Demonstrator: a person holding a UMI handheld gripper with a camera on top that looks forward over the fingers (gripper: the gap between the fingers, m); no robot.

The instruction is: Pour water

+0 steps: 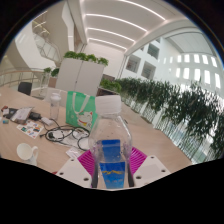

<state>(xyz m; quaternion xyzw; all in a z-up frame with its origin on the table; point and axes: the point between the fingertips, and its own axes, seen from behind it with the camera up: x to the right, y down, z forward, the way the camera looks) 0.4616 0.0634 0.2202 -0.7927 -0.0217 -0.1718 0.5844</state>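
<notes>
A clear plastic bottle (111, 135) with a blue label and a white cap stands upright between my fingers, and my gripper (112, 166) is shut on it. Both magenta pads (87, 161) press against the bottle's lower sides at the label. The bottle hides the space just ahead of the fingers. Beyond it and slightly left stands a pale green transparent cup (80, 106) on the table (40, 140).
Cables and small items (55, 131) lie on the table left of the bottle. A white cup (27, 153) sits near the left finger. A white chair back (78, 74) stands beyond the green cup. A row of plants (175, 100) runs along the right.
</notes>
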